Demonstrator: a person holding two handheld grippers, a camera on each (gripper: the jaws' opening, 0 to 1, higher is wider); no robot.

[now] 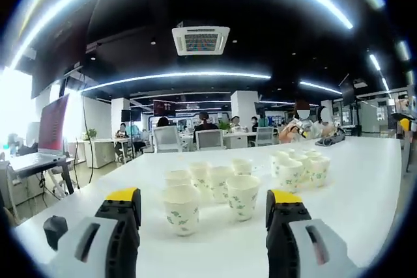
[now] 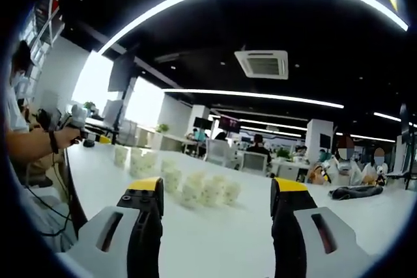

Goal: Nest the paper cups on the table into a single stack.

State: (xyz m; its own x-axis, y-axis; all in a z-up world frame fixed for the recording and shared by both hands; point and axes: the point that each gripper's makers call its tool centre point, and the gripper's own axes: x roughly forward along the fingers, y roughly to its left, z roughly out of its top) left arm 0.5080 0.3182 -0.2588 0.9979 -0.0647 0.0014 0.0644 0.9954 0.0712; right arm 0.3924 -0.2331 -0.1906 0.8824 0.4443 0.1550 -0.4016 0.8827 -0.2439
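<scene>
Cups [image 1: 208,190] of thin paper, standing loose in clusters on the white surface [image 1: 365,180], look light and easily crushed, so a soft pinch at the rim seems best; left claw [image 1: 202,216] and right claw [image 2: 215,209] gape empty.

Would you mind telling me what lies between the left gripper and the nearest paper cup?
Only bare white table: in the left gripper view, the open left gripper frames the nearest paper cup without touching it.

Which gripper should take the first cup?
Left, probably. The left gripper is open with the nearest paper cup sitting between its jaws; the right gripper, also open, faces cups that look farther off.
</scene>
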